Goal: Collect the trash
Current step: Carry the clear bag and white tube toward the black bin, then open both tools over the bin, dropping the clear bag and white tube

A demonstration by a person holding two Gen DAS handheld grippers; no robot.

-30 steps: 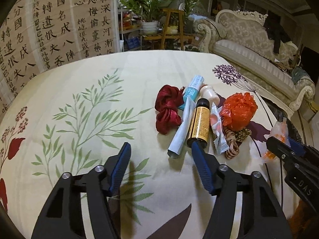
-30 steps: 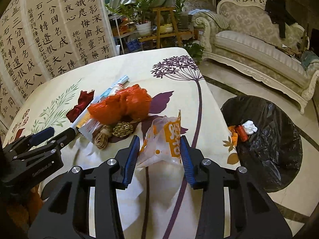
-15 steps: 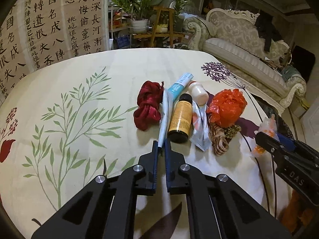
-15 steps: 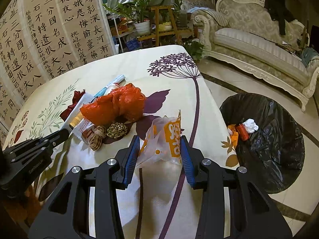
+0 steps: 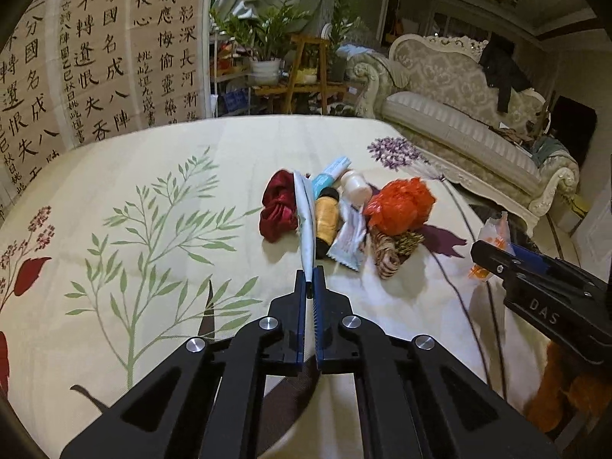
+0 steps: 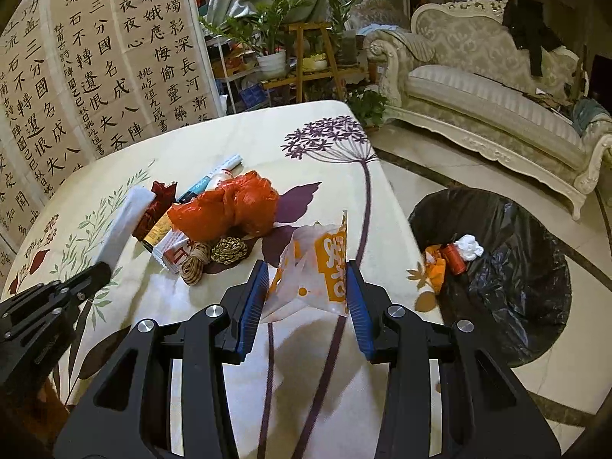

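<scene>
- Left wrist view: the left gripper (image 5: 310, 281) was clamped on the near end of a flattened white tube (image 5: 305, 222), which stood out from its tips over the flowered tablecloth (image 5: 153, 229).
- Beyond the tube lay the trash pile: a dark red cloth (image 5: 277, 210) to its left, an amber bottle (image 5: 327, 218) touching its right side, a blue-and-white tube (image 5: 331, 174), a small white bottle (image 5: 355, 187), a pale wrapper (image 5: 350, 243), a crumpled orange bag (image 5: 399, 206) and coiled twine (image 5: 386, 254).
- The right gripper (image 5: 497, 256) showed at the right edge with a bit of plastic in it.
- Right wrist view: the right gripper (image 6: 304, 287) held a clear bag with orange print (image 6: 317, 271) between its blue pads (image 6: 252, 302), the jaws partly closed against the bag's sides, above the table's edge.
- The left gripper (image 6: 101, 267) appeared at the left with the white tube (image 6: 122, 225) raised from it.
- On the floor to the right sat a black trash bag (image 6: 516, 287), open, with an orange can (image 6: 455, 258), white crumpled paper (image 6: 470, 246) and orange scraps (image 6: 436, 267) inside.
</scene>
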